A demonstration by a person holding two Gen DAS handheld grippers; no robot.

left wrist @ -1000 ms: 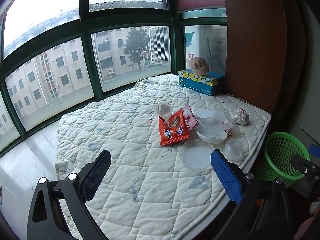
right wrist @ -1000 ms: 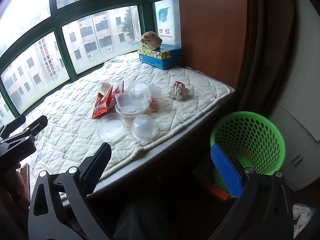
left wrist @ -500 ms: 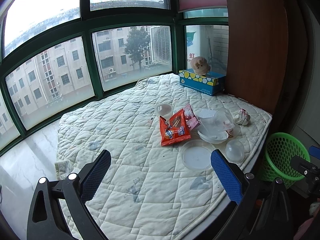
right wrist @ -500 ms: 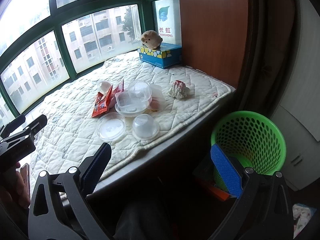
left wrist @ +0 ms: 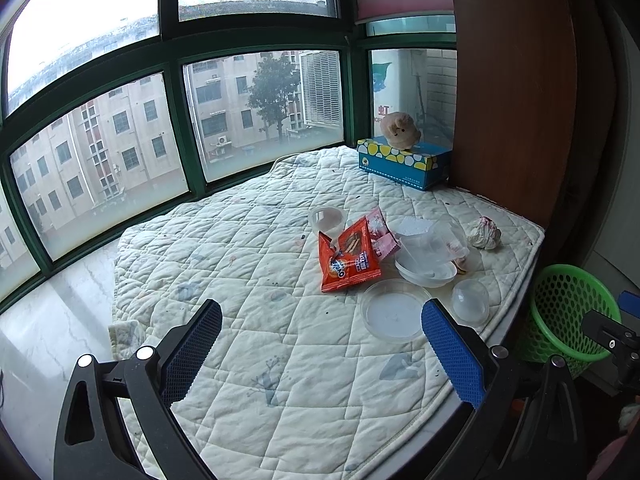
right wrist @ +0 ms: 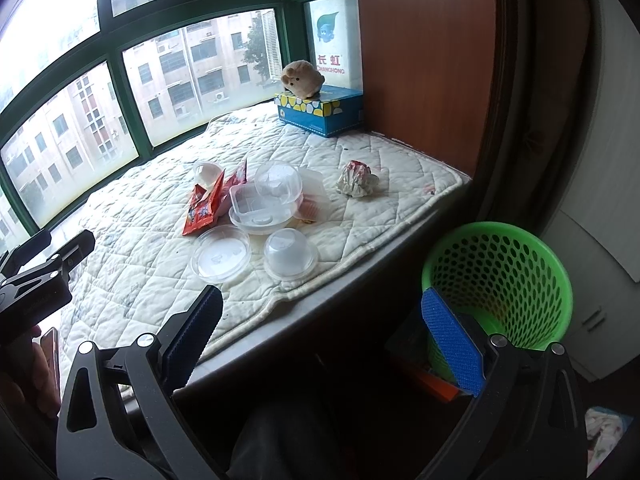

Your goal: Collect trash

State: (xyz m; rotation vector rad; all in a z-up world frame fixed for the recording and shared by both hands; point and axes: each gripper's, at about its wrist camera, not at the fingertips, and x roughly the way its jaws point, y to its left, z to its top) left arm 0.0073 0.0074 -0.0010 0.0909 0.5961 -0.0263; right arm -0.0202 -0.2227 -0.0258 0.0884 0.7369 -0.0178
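Left fingers (left wrist: 196,346) spread wide, orange wrapper (left wrist: 348,258) lying lengthwise away

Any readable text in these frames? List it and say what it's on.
"CHANGHONG", beneath two red Chinese characters: white unit outside the window.
Orange snack wrapper: round logo, too blurred to read.
Blue tissue box: small print, illegible.
Pink wrapper: illegible.

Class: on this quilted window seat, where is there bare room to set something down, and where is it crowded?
Bare: quilt between the windows and the orange wrapper, and near the left claw. Smaller patch between tissue box and crumpled paper. Crowded: the clear containers beside the wrapper.
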